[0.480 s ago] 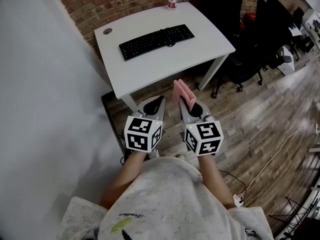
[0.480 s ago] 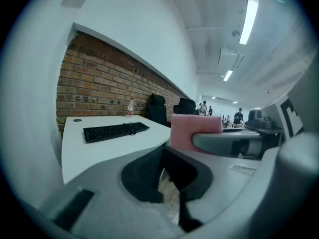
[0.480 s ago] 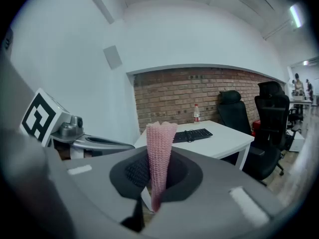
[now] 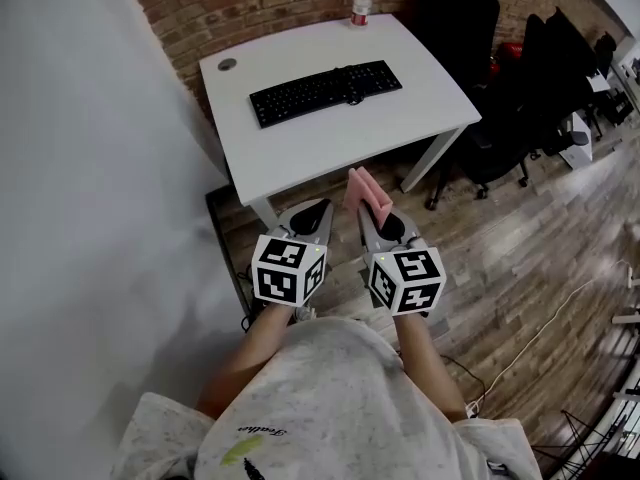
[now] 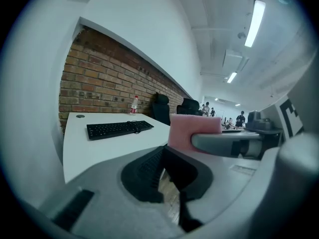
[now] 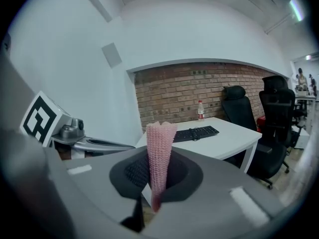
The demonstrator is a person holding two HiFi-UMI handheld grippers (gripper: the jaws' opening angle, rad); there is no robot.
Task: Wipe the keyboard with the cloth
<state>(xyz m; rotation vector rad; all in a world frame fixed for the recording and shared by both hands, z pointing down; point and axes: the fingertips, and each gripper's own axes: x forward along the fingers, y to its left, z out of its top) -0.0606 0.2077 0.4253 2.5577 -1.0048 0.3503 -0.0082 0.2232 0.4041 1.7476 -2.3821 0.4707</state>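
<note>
Right gripper pinches the pink cloth upright; left gripper has its jaws together, empty (black keyboard lies on the white desk ahead).

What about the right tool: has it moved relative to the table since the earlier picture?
Yes, slightly: the right tool, shut on the pink cloth, is a little nearer the white table's front edge than before.

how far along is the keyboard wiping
Done: the pink cloth is picked up, pinched in the right tool. In hand: both tools are held short of the white table; the left tool holds nothing. Left: all the wiping; the cloth is well clear of the keyboard.
</note>
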